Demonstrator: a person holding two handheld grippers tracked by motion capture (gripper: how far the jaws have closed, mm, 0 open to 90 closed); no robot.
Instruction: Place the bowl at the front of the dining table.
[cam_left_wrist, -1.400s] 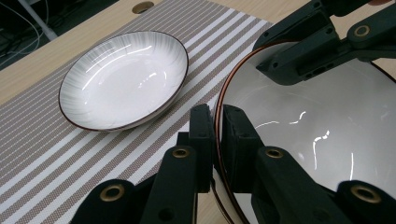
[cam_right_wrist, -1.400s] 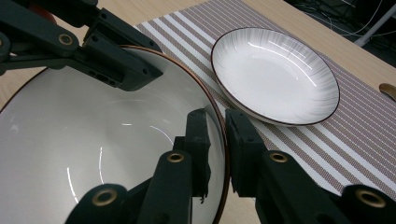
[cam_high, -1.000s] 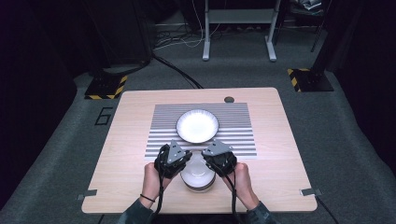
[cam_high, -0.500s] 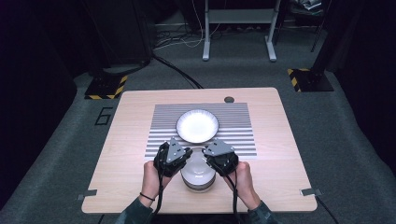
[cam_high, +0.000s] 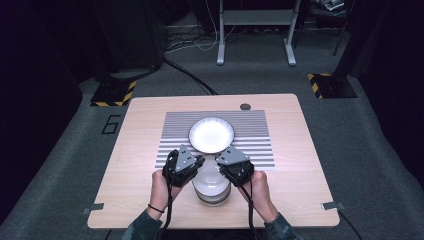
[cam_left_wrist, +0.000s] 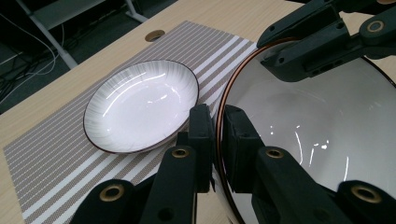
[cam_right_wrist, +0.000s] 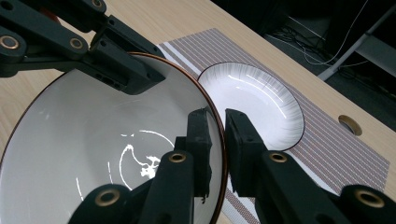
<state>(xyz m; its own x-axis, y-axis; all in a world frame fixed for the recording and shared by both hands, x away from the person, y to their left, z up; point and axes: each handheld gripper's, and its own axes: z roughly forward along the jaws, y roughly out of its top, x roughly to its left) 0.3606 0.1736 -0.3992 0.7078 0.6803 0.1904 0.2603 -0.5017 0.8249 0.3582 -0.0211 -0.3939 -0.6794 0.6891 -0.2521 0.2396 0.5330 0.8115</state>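
A white bowl (cam_high: 211, 184) with a thin brown rim sits near the table's front edge, between both hands. My left gripper (cam_high: 198, 168) is shut on the bowl's left rim; in the left gripper view its jaws (cam_left_wrist: 217, 125) pinch the rim of the bowl (cam_left_wrist: 322, 135). On the opposite rim my right gripper (cam_high: 224, 167) is also shut, and the right gripper view shows its jaws (cam_right_wrist: 223, 127) clamping the edge of the bowl (cam_right_wrist: 102, 135). A white ribbed plate (cam_high: 211, 134) lies just beyond, on the striped placemat (cam_high: 255, 137).
The placemat covers the middle of the wooden table (cam_high: 140, 150), with a round cable hole (cam_high: 245, 106) behind it. Dark floor, cables and a metal stand's legs (cam_high: 255, 35) lie beyond the far edge.
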